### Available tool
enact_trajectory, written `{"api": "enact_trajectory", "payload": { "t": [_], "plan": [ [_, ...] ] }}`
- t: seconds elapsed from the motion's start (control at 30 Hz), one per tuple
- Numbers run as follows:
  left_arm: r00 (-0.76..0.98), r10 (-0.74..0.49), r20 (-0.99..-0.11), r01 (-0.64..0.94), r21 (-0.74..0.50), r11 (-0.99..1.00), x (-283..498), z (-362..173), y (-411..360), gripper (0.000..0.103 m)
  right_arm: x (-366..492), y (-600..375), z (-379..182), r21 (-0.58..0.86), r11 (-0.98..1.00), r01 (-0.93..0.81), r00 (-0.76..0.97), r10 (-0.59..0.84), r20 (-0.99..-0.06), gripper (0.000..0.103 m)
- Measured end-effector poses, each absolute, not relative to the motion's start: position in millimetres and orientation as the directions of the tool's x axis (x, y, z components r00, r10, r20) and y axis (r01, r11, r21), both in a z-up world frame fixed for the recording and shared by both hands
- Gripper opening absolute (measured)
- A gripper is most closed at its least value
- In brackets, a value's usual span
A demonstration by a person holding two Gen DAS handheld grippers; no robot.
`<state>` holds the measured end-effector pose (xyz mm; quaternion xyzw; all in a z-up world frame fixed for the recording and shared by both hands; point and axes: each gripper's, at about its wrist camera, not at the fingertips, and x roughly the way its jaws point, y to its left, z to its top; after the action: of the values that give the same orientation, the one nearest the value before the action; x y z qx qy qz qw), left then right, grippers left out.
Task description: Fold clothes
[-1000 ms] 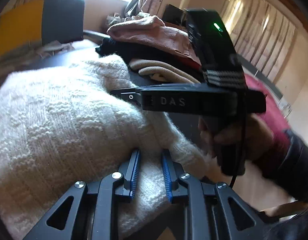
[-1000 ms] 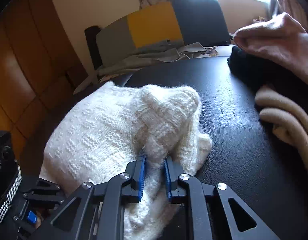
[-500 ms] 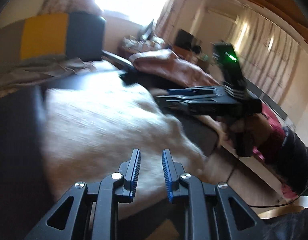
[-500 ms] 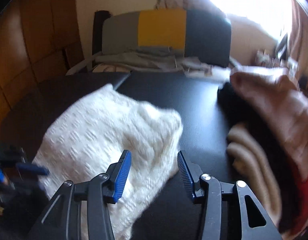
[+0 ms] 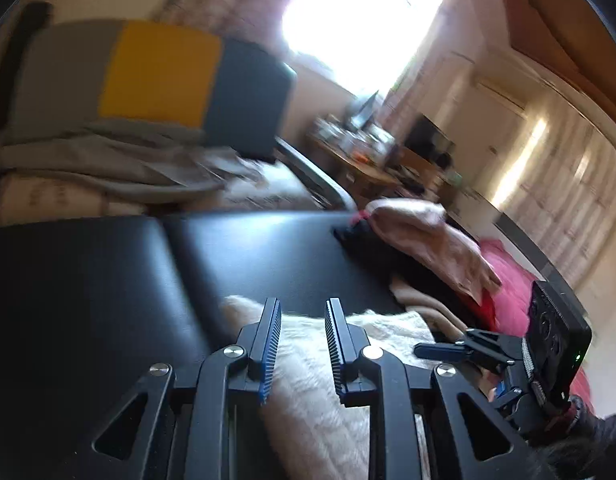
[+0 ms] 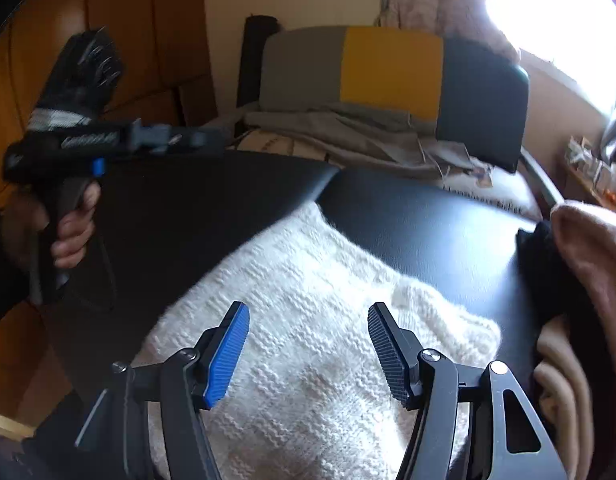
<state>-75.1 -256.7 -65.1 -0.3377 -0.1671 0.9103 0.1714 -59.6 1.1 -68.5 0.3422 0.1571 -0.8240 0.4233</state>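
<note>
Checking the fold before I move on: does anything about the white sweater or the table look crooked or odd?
The white sweater lies folded but skewed, its edges diagonal to the table seam, with one corner bulging. The pile of clothes beside it is unfolded. Nothing looks damaged.

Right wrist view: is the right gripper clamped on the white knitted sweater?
No. The right gripper has its jaws apart and opening above the white knitted sweater, pads pressing nothing.

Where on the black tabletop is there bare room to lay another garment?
Free: the black tabletop between the white knitted sweater and the grey-yellow-blue chair back, and the strip left of the sweater. Crowded: the right edge, under the heap of pink, black and beige clothes.
</note>
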Motion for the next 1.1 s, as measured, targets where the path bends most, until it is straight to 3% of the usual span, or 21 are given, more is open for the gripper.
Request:
{"api": "enact_trajectory", "payload": {
  "t": [0.13,0.27,0.47,0.7,0.9,1.1],
  "plan": [
    [-0.585,0.451,-0.674,-0.252,-0.377,-0.891,-111,-102,-234,0.022,-62,9,-92,0.085,-0.598,0.797,-0.366,-0.59,-0.72,0.065],
    [-0.512,0.305,-0.803,-0.273,-0.185,-0.944,-124,-144,-202,0.025,-54,28,-113,0.06,-0.598,0.8,-0.398,-0.602,-0.693,0.065],
    [-0.604,0.196,-0.773,-0.116,-0.158,-0.981,-128,-162,-197,0.027,-53,42,-124,0.111,-0.616,0.78,-0.419,-0.646,-0.638,0.065],
    [-0.615,0.133,-0.777,-0.069,-0.114,-0.991,-133,-156,-190,0.027,-50,41,-125,0.108,-0.62,0.777,-0.427,-0.646,-0.633,0.065],
    [-0.661,0.038,-0.749,0.004,-0.054,-0.999,-112,-127,-195,0.026,-48,37,-124,0.073,-0.627,0.775,-0.452,-0.631,-0.63,0.066],
    [-0.688,0.053,-0.724,0.025,-0.097,-0.995,-62,-97,-213,0.029,-48,32,-113,0.063,-0.629,0.775,-0.446,-0.615,-0.651,0.071]
  ]
}}
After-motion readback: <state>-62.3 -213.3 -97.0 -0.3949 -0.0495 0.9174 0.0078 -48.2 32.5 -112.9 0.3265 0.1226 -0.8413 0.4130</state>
